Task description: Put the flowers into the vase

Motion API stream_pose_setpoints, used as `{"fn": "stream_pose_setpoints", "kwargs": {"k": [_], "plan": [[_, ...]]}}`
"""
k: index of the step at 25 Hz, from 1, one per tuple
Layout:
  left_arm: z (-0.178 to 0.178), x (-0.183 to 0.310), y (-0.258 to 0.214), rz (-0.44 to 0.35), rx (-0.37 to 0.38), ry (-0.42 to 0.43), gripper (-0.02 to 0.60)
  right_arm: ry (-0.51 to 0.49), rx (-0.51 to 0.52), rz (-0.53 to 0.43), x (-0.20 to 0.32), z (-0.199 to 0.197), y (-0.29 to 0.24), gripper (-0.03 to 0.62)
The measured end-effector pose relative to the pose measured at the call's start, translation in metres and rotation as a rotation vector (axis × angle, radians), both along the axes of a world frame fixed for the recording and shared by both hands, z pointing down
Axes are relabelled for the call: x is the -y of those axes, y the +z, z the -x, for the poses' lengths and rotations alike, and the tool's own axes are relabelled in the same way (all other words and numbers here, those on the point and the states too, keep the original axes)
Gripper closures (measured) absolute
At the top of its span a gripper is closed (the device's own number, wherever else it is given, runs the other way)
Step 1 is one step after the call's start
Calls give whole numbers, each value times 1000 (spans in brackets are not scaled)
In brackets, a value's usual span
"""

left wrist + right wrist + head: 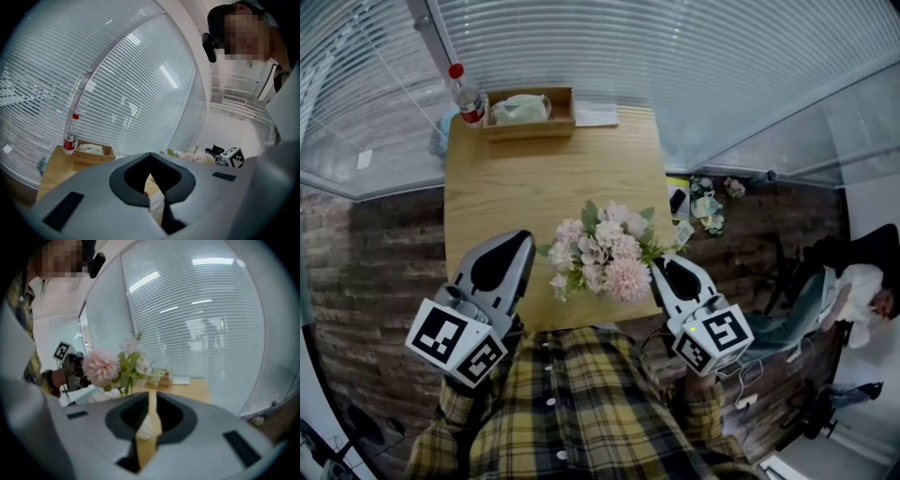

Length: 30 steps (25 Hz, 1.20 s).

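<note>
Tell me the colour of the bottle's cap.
The bottle's cap is red; the head view shows it best.

The tabletop (534, 178) lies bare through its middle and left — open passage. Flowers (605, 253) crowd the near right edge; a wooden box (530, 117) and bottle (467, 97) block the far edge, blinds (675, 56) just behind.

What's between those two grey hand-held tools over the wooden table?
A bunch of pink and white flowers, between the left tool and right tool, in the head view.
</note>
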<state>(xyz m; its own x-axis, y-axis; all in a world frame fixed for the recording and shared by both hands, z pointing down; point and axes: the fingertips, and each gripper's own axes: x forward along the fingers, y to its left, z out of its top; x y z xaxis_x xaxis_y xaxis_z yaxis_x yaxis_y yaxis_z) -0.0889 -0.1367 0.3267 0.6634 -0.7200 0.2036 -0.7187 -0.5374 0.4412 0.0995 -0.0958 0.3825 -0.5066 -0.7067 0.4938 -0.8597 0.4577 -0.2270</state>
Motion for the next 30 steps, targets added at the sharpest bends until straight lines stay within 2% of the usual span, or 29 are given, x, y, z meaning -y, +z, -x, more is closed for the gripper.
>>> {"fn": "stream_pose_setpoints", "kwargs": {"k": [6, 15, 30], "plan": [[-5, -2, -6, -16, -4, 9, 571, 72, 24, -94, 12, -20, -38, 571], [-8, -5, -16, -39, -10, 8, 571, 104, 74, -207, 27, -27, -85, 579], [-3, -7, -23, -57, -14, -27, 571, 76, 87, -223, 32, -18, -91, 580]]}}
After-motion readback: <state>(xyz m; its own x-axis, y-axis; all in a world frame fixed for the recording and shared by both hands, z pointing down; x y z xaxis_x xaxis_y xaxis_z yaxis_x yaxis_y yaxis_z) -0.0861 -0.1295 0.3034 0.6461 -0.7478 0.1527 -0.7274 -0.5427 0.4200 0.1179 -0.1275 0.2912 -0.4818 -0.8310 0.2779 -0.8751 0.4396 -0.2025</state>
